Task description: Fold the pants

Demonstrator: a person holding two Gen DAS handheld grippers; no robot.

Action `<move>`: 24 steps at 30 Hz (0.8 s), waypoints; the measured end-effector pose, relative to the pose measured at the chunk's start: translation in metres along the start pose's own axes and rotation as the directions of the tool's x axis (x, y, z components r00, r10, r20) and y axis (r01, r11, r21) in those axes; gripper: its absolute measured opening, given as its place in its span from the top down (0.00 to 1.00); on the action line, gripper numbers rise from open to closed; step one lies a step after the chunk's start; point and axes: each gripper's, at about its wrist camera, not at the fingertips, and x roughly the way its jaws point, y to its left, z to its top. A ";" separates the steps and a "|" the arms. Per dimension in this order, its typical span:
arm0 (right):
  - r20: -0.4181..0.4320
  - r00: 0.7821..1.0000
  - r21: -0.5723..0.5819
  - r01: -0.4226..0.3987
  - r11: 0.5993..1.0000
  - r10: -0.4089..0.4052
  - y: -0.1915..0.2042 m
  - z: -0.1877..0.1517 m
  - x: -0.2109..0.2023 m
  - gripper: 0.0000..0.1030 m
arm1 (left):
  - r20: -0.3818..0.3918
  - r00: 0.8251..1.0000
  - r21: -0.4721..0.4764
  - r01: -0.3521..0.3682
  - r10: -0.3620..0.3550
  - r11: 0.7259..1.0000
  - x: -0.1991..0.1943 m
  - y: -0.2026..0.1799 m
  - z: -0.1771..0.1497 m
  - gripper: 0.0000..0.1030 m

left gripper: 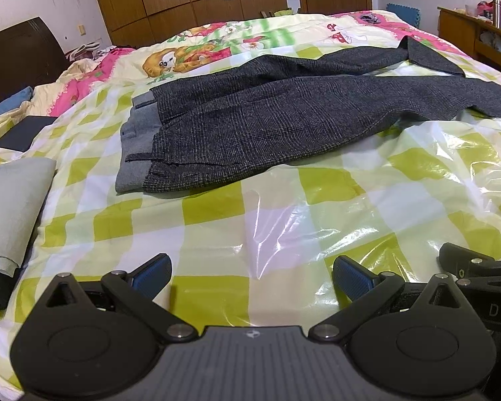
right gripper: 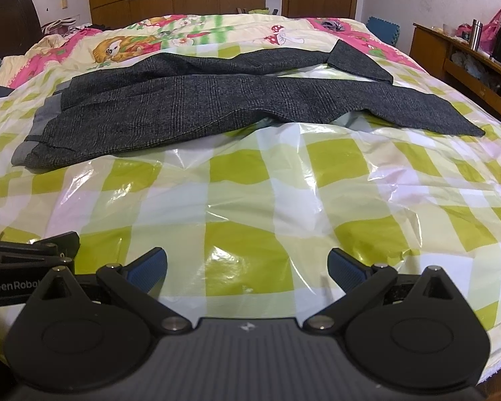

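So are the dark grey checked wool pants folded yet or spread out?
Spread out: dark grey checked wool pants lie full length, legs apart.

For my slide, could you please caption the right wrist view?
Open right gripper above green-checked plastic sheet, facing unfolded dark grey checked wool pants.

Bare checkered sheet [right gripper: 250,193] before pants [right gripper: 183,110]; folded cloth [left gripper: 10,207] at left.

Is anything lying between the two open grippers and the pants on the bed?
Nothing visible. Between the left gripper, the right gripper and the pants lies only the bare checked plastic sheet. The folded grey cloth sits off to the left.
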 end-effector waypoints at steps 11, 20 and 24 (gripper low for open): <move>-0.008 1.000 0.005 -0.005 1.000 0.005 -0.001 0.001 0.001 0.01 | 0.007 1.000 0.005 0.000 0.000 1.000 0.000 0.000 0.000 0.00; 0.059 0.995 -0.117 -0.074 0.990 0.081 0.019 0.030 0.007 0.01 | 0.086 0.996 0.039 -0.043 0.039 0.998 0.007 0.037 0.015 0.00; 0.078 0.986 -0.211 -0.128 0.969 0.147 0.041 0.055 0.023 0.02 | 0.098 0.991 0.054 -0.095 0.090 0.994 0.028 0.071 0.028 0.00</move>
